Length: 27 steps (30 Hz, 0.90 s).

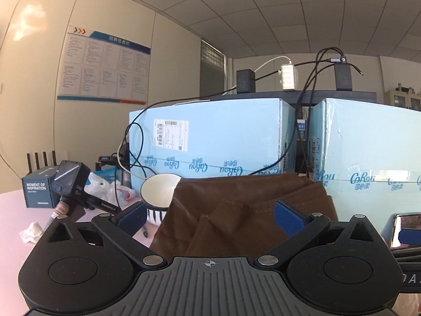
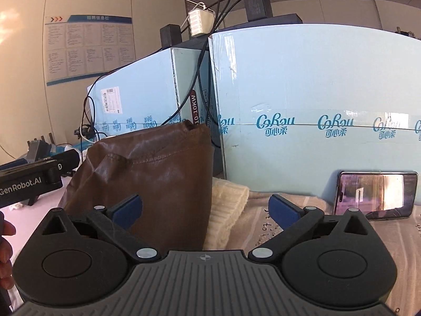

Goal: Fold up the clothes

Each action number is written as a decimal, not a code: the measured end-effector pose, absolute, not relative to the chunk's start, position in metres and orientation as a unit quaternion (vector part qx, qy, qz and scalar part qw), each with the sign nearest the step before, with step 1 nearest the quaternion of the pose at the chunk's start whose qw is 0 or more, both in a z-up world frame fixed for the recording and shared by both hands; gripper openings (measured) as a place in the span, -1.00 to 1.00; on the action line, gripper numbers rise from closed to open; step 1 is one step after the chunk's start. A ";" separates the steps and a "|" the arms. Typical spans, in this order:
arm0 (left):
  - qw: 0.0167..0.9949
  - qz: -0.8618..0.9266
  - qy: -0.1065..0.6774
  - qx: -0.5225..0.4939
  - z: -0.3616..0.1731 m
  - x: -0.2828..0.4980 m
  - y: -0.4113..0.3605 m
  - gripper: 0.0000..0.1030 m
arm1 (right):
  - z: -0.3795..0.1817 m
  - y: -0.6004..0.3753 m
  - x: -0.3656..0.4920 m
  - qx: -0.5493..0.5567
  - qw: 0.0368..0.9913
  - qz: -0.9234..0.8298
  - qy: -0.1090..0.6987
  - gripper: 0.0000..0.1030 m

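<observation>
A brown leather-like garment (image 1: 236,210) lies bunched in a heap on the pink table, straight ahead of my left gripper (image 1: 210,217), which stands open with the cloth just beyond its blue pads. In the right wrist view the same brown garment (image 2: 152,173) rises left of centre. Beside it lie a cream knitted piece (image 2: 226,210) and a beige printed cloth (image 2: 263,226). My right gripper (image 2: 208,212) is open too, its left pad in front of the brown heap, nothing held. The left gripper's body (image 2: 29,181) shows at the left edge.
Two light blue cartons (image 1: 215,142) (image 2: 315,105) wall off the back, with chargers and cables on top. A white bowl (image 1: 158,192), a dark box (image 1: 39,189), plastic bags and a tissue (image 1: 31,233) sit left. A phone (image 2: 376,194) leans against the right carton. A person's hand (image 2: 5,239) is at the left edge.
</observation>
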<state>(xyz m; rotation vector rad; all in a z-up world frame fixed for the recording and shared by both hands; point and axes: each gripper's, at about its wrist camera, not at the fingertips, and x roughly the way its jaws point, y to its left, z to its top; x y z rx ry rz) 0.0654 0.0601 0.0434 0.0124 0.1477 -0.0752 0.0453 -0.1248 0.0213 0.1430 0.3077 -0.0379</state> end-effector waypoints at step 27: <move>0.987 0.159 -0.023 0.008 0.003 -0.052 0.019 1.00 | -0.006 -0.133 -0.031 0.046 0.999 0.004 -0.021 1.00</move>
